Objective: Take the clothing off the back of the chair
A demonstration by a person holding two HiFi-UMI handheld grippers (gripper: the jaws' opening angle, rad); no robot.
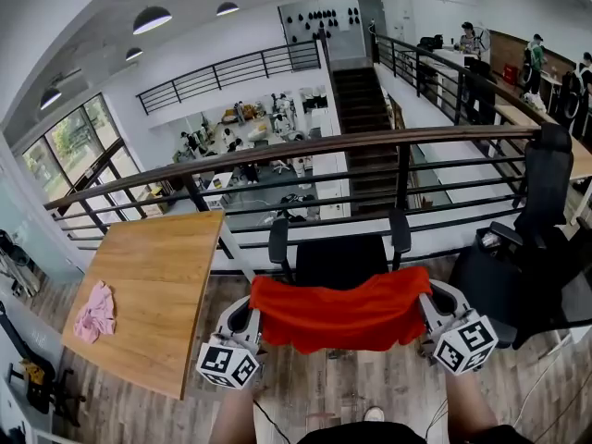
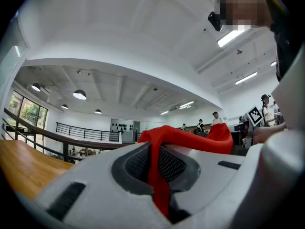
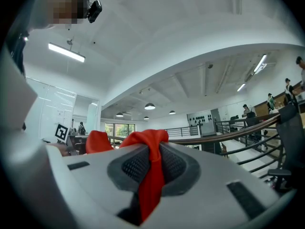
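A red garment (image 1: 339, 311) hangs stretched between my two grippers, lifted in front of the black office chair (image 1: 339, 259) and covering the top of its back. My left gripper (image 1: 248, 324) is shut on the garment's left end; in the left gripper view the red garment (image 2: 162, 142) is pinched between the jaws and runs off to the right. My right gripper (image 1: 433, 309) is shut on the right end, and the red garment (image 3: 151, 171) bunches between its jaws in the right gripper view. Both grippers point about level.
A wooden table (image 1: 157, 285) stands at the left with a pink cloth (image 1: 94, 311) on it. A railing (image 1: 305, 151) runs behind the chair. A second black chair (image 1: 527, 248) stands at the right. People stand at the far right.
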